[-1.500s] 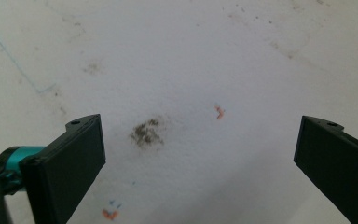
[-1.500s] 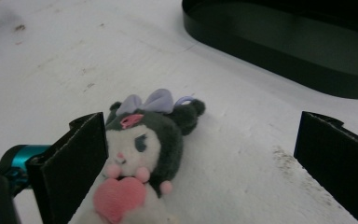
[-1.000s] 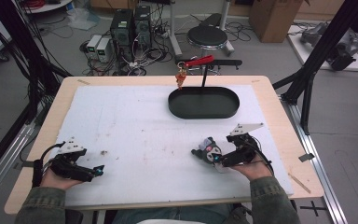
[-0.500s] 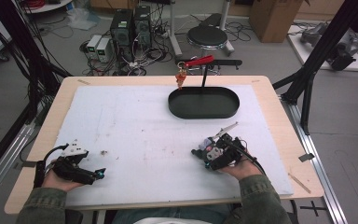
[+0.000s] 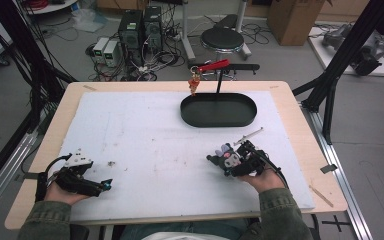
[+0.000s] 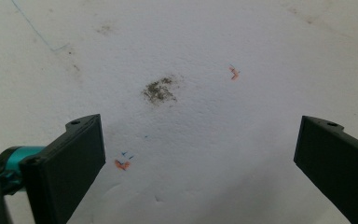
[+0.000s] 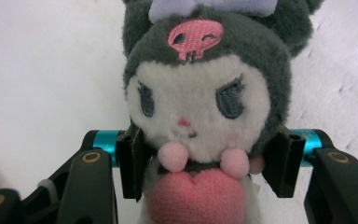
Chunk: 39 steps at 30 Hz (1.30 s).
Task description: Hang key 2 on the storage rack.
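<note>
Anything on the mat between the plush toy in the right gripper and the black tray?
Nothing visible. The right gripper holds the plush toy, and the white mat between it and the black tray looks bare.

"What is on the tabletop (image 5: 145, 125)?"

"A white sheet covers most of it. A black oval tray (image 5: 219, 111) sits at the far side, with a red clip (image 5: 213, 65) on a thin post above it."

"And the hands?"

"The left gripper (image 5: 82, 181) rests near the front left corner. The right gripper (image 5: 215, 160) holds a small plush toy (image 5: 227, 155) at the front right, well apart from the tray."
</note>
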Motion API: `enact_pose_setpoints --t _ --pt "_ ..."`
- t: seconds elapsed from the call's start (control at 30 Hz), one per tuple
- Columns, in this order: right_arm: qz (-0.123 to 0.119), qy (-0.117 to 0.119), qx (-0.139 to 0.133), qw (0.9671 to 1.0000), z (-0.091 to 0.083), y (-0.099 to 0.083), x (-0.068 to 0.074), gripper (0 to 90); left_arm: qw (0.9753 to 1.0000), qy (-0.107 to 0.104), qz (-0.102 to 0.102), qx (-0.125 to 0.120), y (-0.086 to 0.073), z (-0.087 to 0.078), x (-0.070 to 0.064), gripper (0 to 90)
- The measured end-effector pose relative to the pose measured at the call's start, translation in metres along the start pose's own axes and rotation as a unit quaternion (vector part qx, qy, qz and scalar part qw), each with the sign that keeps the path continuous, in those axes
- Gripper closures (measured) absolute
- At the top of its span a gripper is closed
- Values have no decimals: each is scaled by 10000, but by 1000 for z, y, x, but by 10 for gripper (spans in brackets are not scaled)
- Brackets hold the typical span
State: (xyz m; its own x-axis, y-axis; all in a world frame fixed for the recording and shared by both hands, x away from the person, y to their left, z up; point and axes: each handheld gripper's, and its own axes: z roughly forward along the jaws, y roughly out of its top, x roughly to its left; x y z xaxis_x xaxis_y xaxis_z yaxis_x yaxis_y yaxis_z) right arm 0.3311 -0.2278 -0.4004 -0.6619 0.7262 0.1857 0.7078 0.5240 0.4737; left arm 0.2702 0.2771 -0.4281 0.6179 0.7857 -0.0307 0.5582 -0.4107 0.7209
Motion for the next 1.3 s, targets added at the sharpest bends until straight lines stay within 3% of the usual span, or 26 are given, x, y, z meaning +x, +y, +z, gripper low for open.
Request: enact_pose_setpoints --t 0.5,0.6,0.97,1.3 --pt "62 143 -296 9994 -30 14 -9 426 10000 -58 32 28 6 5 2 23" --pt "-41 81 -286 9996 -36 18 -10 426 10000 -35 25 -1 7 5 3 23" --pt "214 16 -532 9984 -60 41 -28 426 10000 1 -12 4 8 7 5 23" --pt "184 -52 -618 9979 -74 64 -37 426 10000 2 57 9 9 7 3 23"
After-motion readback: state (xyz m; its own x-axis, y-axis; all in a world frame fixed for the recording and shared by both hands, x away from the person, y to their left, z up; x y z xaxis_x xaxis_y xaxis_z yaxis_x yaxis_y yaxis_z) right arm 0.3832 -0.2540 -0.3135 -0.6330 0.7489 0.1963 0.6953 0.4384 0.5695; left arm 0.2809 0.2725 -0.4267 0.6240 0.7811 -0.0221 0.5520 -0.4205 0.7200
